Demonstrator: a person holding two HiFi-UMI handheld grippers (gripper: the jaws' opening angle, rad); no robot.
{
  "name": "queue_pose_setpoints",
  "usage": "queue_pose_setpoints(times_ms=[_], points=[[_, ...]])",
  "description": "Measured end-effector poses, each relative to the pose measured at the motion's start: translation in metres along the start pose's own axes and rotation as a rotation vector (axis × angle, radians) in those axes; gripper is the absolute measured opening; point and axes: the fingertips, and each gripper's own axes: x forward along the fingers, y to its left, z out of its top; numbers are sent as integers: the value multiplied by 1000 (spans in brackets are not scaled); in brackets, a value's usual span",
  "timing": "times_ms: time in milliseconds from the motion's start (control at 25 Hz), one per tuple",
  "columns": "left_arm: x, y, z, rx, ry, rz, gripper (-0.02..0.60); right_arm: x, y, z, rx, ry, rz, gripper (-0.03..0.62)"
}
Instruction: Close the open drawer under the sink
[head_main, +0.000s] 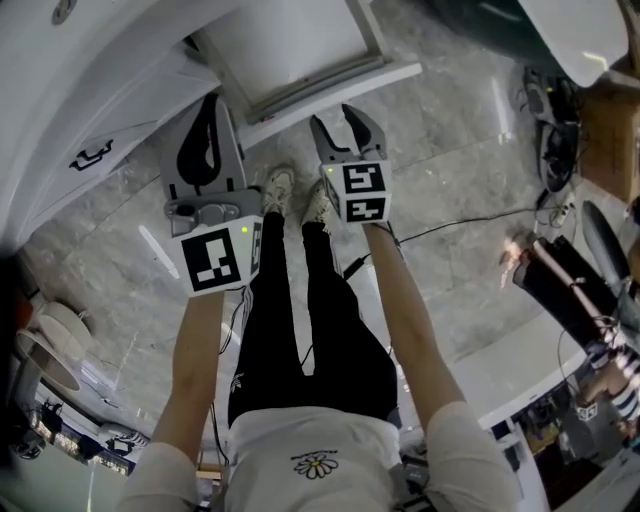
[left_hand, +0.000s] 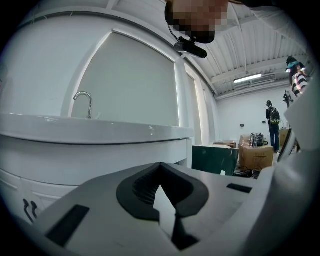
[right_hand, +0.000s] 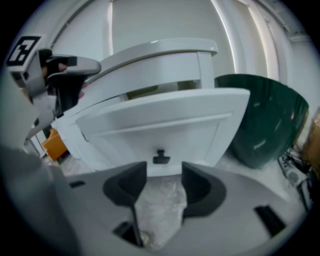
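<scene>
One marble floor (head_main: 450, 180), white sink (left_hand: 90, 132), open drawer (right_hand: 165, 125)

The drawer (head_main: 300, 50) runs off the head view's top edge, back end unseen.

From my station I see a grey marbled floor (head_main: 460, 130) with a thin black cable (head_main: 470, 222) trailing across it. A dark green bin (right_hand: 262, 117) stands on that floor, and near it I make out cardboard boxes (left_hand: 256, 154). A person with a backpack (left_hand: 273, 122) stands far back, below a ceiling light strip (left_hand: 248, 78). Something orange (right_hand: 54, 144) sits low at the left of the right gripper view; I cannot tell what it is
</scene>
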Motion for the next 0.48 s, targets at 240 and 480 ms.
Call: queue_pose_setpoints(times_ms=[240,480], points=[[-6,2,-10,20,17,-17,15,21,5,1,-27,3,44,219],[-9,1,-12,22,21,-12,15,34,10,1,-89,23,83,218]])
